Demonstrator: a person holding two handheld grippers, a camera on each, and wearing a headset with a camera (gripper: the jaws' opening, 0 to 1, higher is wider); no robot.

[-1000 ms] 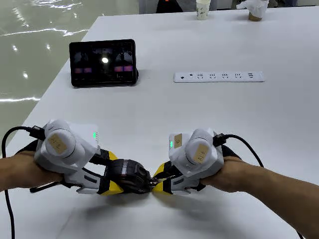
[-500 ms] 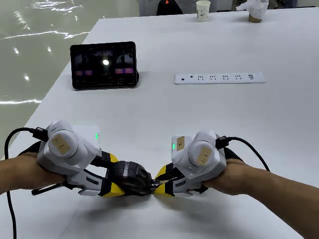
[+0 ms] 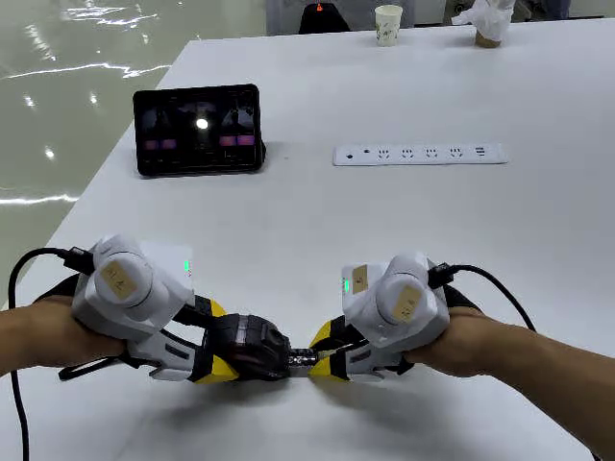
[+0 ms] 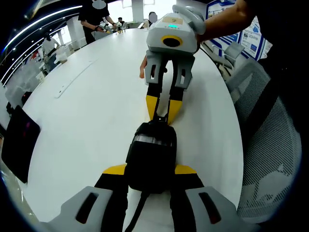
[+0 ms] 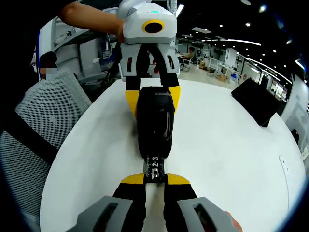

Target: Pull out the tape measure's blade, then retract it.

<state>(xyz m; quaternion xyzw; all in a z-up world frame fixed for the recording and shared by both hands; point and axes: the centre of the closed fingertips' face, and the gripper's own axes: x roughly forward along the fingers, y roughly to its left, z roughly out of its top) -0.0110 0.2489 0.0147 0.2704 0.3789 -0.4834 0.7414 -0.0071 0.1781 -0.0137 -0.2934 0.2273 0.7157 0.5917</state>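
The black tape measure (image 3: 252,346) lies low over the white table near its front edge. My left gripper (image 3: 216,351) is shut on its case; in the left gripper view the yellow tips clamp both sides of the tape measure (image 4: 151,157). My right gripper (image 3: 327,351) faces it from the right, shut on the end of the blade (image 3: 300,358). In the right gripper view a short stretch of blade (image 5: 155,168) with printed numbers runs from the tape measure (image 5: 154,121) into my right gripper (image 5: 155,180). The left gripper (image 5: 152,96) holds the case beyond.
A dark tablet (image 3: 198,128) stands propped at the back left. A white power strip (image 3: 419,154) lies at the back right. A paper cup (image 3: 388,24) and a second cup (image 3: 490,21) stand at the far edge. A mesh chair (image 4: 270,145) is beside the table.
My right gripper has moved a little to the right, away from the case, and a short length of blade now shows between them. The left gripper has stayed put.
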